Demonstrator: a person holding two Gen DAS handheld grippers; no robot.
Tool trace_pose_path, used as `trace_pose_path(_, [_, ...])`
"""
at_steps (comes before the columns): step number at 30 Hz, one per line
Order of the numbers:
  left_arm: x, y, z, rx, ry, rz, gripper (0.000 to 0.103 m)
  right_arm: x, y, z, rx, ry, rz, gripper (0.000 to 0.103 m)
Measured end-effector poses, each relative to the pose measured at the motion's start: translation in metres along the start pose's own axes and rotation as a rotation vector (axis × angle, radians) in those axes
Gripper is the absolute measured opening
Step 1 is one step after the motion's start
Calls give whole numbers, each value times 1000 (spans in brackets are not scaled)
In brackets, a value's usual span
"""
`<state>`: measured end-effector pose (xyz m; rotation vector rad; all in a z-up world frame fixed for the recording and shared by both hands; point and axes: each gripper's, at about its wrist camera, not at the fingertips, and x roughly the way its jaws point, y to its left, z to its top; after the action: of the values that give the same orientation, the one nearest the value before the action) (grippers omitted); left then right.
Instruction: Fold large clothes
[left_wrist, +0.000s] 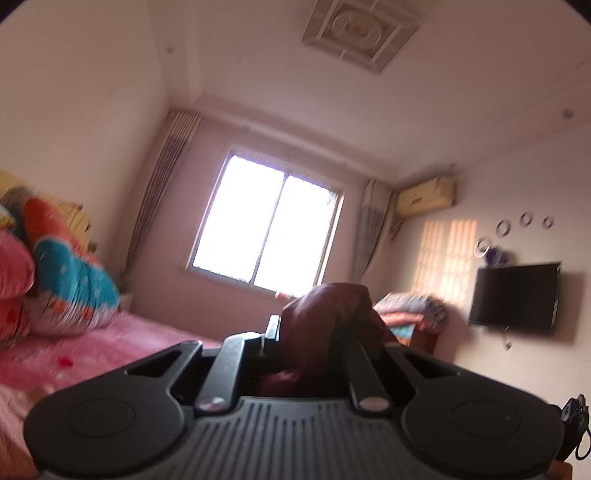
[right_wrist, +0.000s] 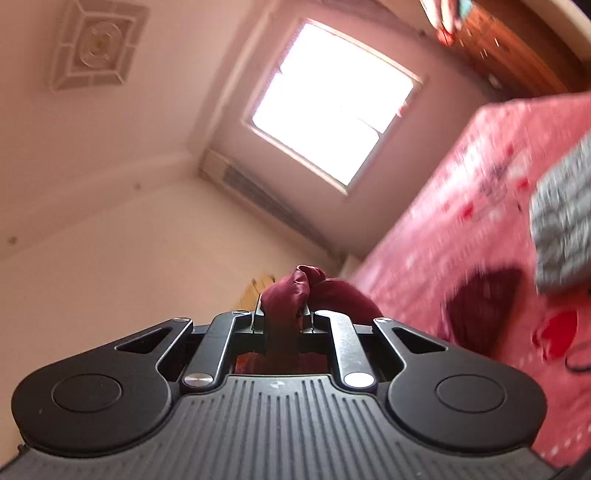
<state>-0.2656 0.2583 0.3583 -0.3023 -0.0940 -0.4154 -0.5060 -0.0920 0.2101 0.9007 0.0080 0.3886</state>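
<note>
Both grippers are lifted above the bed (left_wrist: 110, 343) and aimed slightly upward toward the window wall, each with a bunch of dark maroon garment (left_wrist: 325, 317) caught in it.

In the left wrist view, the left gripper (left_wrist: 310, 332) is clenched on the cloth. The fabric bulges up in a rounded lump between and over the fingers (left_wrist: 272, 326), hiding the right-hand one, and more of it shows low down in the gap behind them. Beyond it are the bright window (left_wrist: 266, 229), curtains, an air conditioner (left_wrist: 424, 195) high on the wall, a wall-mounted television (left_wrist: 515, 297), and stacked pillows (left_wrist: 66, 269) at the head of the pink bed.

In the right wrist view, the right gripper (right_wrist: 282, 314) is closed tight on a narrow, twisted rope of the same maroon cloth (right_wrist: 295, 291). That gathered strip runs lengthwise along the fingers, from the gap near the gripper body forward to a knotted tip poking out past the fingertips, with a fold spilling off to the right. This view is strongly rolled, so the pink bed rises on the right side; a darker maroon patch (right_wrist: 480, 310) lies on the bedspread there, blurred, and a grey knitted piece (right_wrist: 561, 221) sits beyond it near the frame edge.

How the garment hangs between the two grippers, and so its overall long axis, cannot be told from these views.
</note>
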Motion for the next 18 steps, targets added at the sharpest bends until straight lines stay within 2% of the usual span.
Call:
trace_pose_path(5, [-10, -15, 28, -4, -80, -66, 8, -14, 32, 26, -76, -92, 32, 15])
trace_pose_path(8, [-6, -20, 35, 8, -102, -74, 8, -6, 43, 39, -121, -115, 33, 15])
trace_pose_path(11, [12, -12, 28, 7, -77, -47, 8, 17, 40, 44, -203, -112, -14, 15])
trace_pose_path(13, [30, 4, 15, 0, -43, -13, 8, 33, 35, 44, -215, -88, -53, 15])
trace_pose_path(18, [72, 39, -20, -29, 48, 106, 8, 94, -9, 28, -287, 12, -179, 19])
